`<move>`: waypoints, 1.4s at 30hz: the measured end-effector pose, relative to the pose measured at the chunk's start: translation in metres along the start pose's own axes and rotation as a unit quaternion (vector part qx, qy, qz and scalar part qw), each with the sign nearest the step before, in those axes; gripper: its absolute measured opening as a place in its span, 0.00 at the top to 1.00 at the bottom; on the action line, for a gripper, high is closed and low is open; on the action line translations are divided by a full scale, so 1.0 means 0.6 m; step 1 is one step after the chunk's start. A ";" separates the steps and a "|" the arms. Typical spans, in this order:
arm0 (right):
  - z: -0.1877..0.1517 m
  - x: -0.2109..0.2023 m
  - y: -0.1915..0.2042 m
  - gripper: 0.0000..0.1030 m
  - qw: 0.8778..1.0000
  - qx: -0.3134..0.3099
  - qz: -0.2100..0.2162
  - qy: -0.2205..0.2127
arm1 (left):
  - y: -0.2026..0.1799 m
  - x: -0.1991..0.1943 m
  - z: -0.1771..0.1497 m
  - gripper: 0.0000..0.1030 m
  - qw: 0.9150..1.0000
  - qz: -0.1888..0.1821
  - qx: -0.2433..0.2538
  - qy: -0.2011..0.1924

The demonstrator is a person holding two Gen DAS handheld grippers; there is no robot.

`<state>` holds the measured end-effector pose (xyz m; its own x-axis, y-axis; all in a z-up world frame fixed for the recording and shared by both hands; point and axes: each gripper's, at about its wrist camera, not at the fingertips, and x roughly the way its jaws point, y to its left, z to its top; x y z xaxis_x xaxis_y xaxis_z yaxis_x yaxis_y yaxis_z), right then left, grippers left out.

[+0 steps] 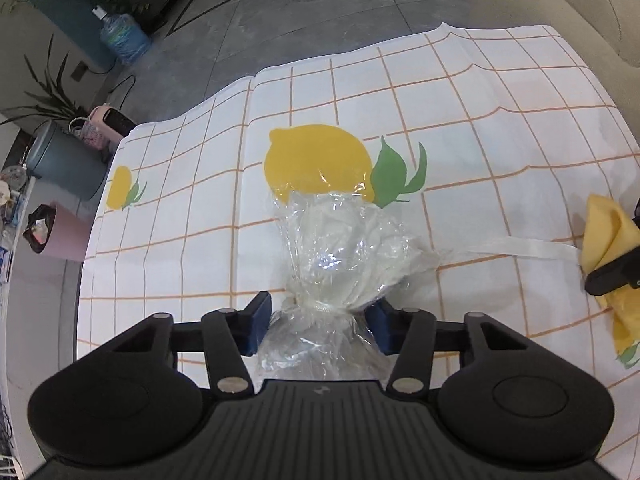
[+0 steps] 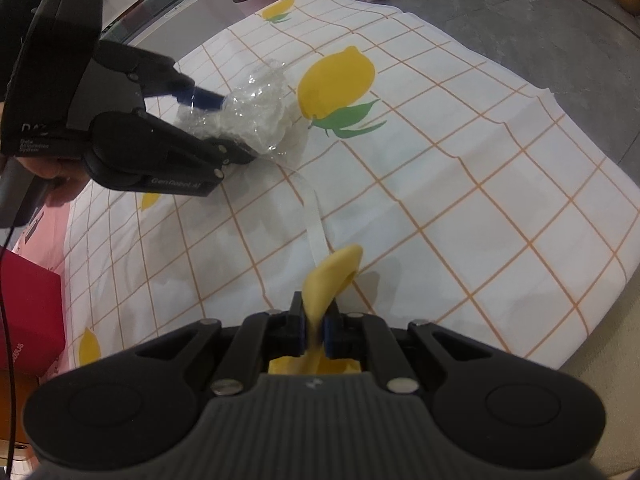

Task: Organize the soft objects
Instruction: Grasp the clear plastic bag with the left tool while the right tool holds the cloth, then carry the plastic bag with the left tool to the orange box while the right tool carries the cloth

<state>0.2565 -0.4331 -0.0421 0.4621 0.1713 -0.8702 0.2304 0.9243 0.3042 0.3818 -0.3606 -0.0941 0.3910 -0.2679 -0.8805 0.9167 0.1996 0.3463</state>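
Observation:
A crumpled clear plastic bag (image 1: 340, 248) lies on the lemon-print tablecloth (image 1: 500, 128). My left gripper (image 1: 318, 320) is shut on the bag's gathered neck. From the bag a white ribbon (image 1: 520, 249) runs right to a yellow cloth (image 1: 608, 236). In the right wrist view, my right gripper (image 2: 316, 330) is shut on the yellow cloth (image 2: 332, 276), which curls up between the pads. The ribbon (image 2: 314, 220) leads from the cloth to the bag (image 2: 256, 116), with the left gripper (image 2: 224, 128) clamped on it.
A beige sofa (image 1: 560, 8) stands beyond the table's far right. On the floor to the left are a pink bin (image 1: 60, 236), a grey-blue bin (image 1: 64, 164), a small heater (image 1: 114, 122), a water jug (image 1: 124, 38) and plants. A red box (image 2: 30, 320) sits at the left.

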 end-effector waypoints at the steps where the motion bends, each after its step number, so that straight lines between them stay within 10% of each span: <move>1: 0.001 0.000 -0.002 0.95 1.000 0.000 0.003 -0.001 | -0.002 -0.002 -0.001 0.45 1.000 0.000 -0.004 0.000; 13: 0.002 -0.021 0.020 0.97 0.999 -0.026 0.018 -0.024 | -0.019 -0.143 -0.030 0.49 0.984 0.114 -0.126 -0.056; 20: 0.002 -0.089 0.088 0.97 0.995 -0.043 0.030 -0.082 | 0.029 -0.303 -0.132 0.49 0.934 0.226 -0.265 -0.081; 31: -0.006 -0.174 0.452 0.97 0.962 -0.180 0.137 -0.154 | 0.071 -0.599 -0.436 0.48 0.854 0.320 -0.405 -0.063; 36: -0.029 -0.175 0.604 0.97 0.948 -0.223 0.171 -0.146 | 0.061 -0.673 -0.556 0.49 0.823 0.326 -0.464 -0.048; 42: -0.080 -0.160 0.722 0.97 0.930 -0.280 0.201 -0.124 | 0.019 -0.749 -0.646 0.49 0.791 0.226 -0.556 -0.117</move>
<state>0.2709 -0.0328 0.1549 0.6138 0.5226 -0.5918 -0.4547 0.8468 0.2762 0.1844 0.1275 0.1800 0.7824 -0.0739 -0.6184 0.0897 0.9960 -0.0055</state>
